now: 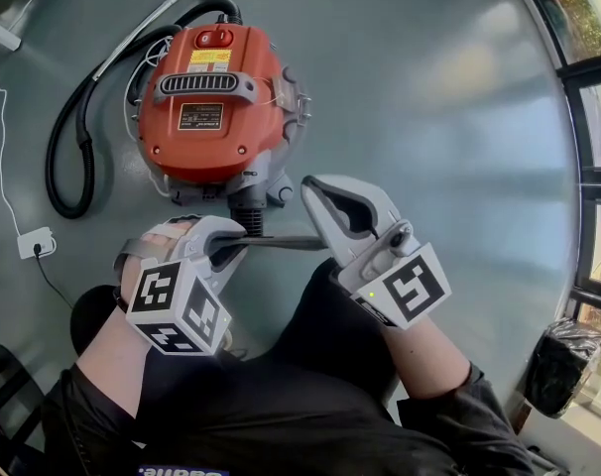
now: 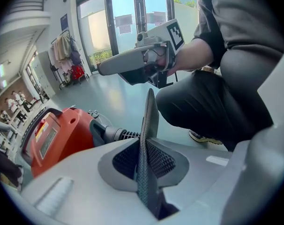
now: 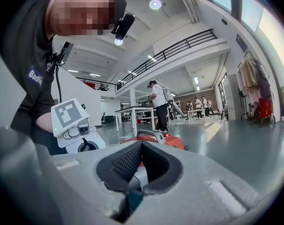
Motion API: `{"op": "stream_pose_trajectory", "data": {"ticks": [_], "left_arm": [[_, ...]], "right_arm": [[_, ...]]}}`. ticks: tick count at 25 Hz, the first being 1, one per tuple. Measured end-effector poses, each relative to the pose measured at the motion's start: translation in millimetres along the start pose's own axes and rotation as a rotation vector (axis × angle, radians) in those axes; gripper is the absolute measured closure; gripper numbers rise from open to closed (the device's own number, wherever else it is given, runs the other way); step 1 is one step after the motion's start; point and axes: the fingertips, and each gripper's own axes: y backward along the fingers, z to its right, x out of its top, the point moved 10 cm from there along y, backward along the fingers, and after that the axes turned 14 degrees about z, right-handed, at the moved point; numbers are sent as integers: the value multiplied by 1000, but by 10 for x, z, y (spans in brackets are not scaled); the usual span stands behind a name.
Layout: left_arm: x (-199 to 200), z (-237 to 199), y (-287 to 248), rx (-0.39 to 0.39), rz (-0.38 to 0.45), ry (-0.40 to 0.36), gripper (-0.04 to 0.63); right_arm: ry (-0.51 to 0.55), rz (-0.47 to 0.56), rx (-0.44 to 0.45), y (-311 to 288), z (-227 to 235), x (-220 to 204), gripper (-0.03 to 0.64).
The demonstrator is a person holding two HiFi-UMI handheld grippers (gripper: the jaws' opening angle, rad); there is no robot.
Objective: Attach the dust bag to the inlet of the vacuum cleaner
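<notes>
Loads of bare grey floor (image 1: 429, 117) from 12 round to 3 o'clock in the head view, right up to the dark window frames (image 1: 588, 157) on the right edge.

The dust bag (image 1: 281, 243) shows as a thin flat dark strip, seen edge-on and level, just this side of the vacuum cleaner (image 1: 216, 107). The left gripper (image 1: 239, 246) has its fingers pinching the bag's 9 o'clock end. Its own view shows the sheet standing between the pads.

The right gripper (image 1: 312, 191) has its fingers pressed together. The bag's 3 o'clock end reaches the side of its jaws, but I can't tell if it's actually caught there.

The ribbed black inlet (image 1: 249, 209) sits at 12 o'clock from the bag, close but apart.

Around it: a black hose (image 1: 67, 157) loops at 9 to 10 o'clock, a white plug block (image 1: 35, 243) with its cable (image 1: 1, 137) is at 9, and a black sack (image 1: 563, 365) is at 4. The person's dark-trousered knees (image 1: 330, 365) crowd 6 o'clock.
</notes>
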Motion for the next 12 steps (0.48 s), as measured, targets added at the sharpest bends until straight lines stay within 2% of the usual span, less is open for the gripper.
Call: {"op": "stream_pose_trajectory", "data": {"ticks": [8, 12], "left_arm": [[-36, 16, 23, 0, 27, 4, 546], [-61, -2, 42, 2, 42, 15, 545]], "right_arm": [[-1, -23, 51, -215, -70, -82, 623], [34, -49, 66, -286, 24, -138, 623]]}}
